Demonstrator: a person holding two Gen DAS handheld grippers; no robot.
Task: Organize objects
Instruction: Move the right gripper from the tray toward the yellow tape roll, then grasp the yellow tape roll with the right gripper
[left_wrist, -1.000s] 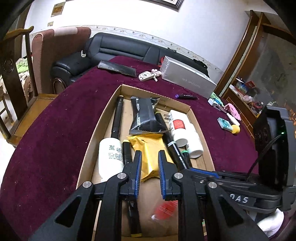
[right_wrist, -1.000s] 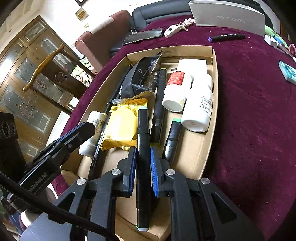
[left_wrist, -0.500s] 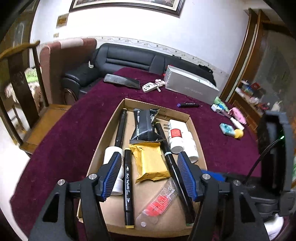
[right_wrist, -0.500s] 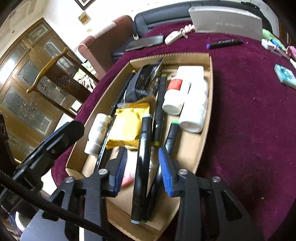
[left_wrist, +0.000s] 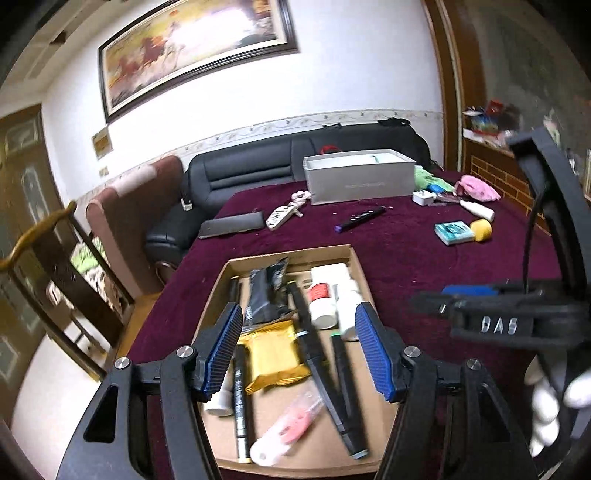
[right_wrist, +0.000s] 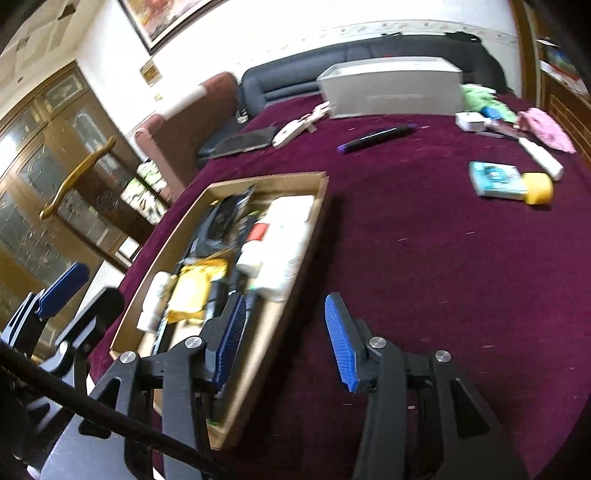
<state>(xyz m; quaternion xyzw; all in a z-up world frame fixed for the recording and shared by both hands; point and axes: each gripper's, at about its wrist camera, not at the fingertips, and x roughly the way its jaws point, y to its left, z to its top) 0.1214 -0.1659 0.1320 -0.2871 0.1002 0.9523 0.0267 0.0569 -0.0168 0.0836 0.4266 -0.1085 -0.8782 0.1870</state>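
A shallow cardboard tray lies on the maroon table and holds black markers, a yellow packet, a black pouch, white bottles and a pink-and-clear tube. My left gripper is open and empty, raised above the tray's near half. My right gripper is open and empty, over the tray's right rim and the cloth beside it. It also shows at the right of the left wrist view.
Loose on the table beyond the tray: a purple-capped marker, a teal box, a yellow cylinder, a white tube, a pink cloth, a grey box, a key fob, a black case. A sofa and chairs stand behind.
Both grippers opened wide and pulled up and back from the tray. The right one let go of the black marker, which now lies in the tray, and swung right.
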